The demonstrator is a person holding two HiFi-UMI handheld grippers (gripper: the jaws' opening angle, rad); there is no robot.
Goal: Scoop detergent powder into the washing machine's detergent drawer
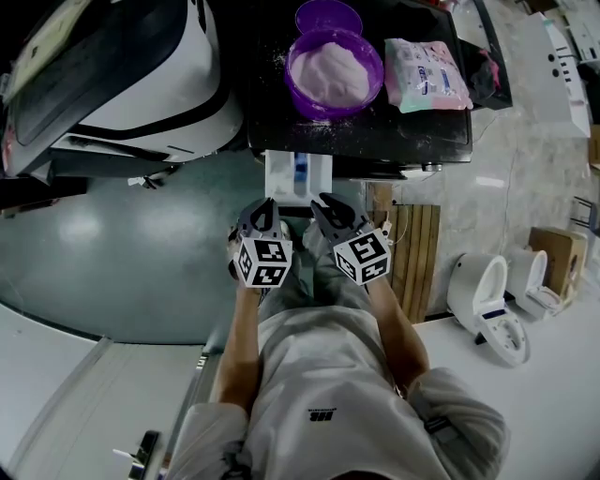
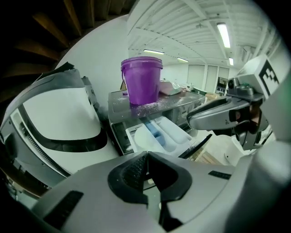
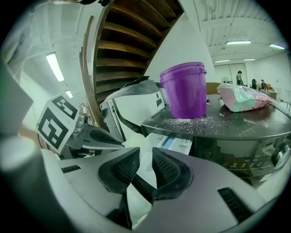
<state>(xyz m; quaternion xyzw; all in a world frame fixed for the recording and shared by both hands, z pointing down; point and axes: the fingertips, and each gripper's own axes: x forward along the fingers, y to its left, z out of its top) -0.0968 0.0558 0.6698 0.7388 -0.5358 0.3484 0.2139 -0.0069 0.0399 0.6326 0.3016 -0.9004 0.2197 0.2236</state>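
Left gripper [image 2: 147,154] had its jaws pressed together on the thin handle of a white scoop [image 2: 142,136]. The bowl sat right over the left side of the pulled-out drawer [image 2: 175,134]. Right gripper [image 3: 142,152] hung just beside it, jaws part way apart, and I couldn't see them pinching anything. Up on the dark machine top [image 1: 375,131] sat the purple tub [image 3: 184,91] full of powder, with spilled grains around it. A 2nd purple tub [image 1: 328,16] stood just behind it and a detergent bag [image 1: 427,75] lay to its right. A big white door [image 1: 112,66] stood open off to the left.
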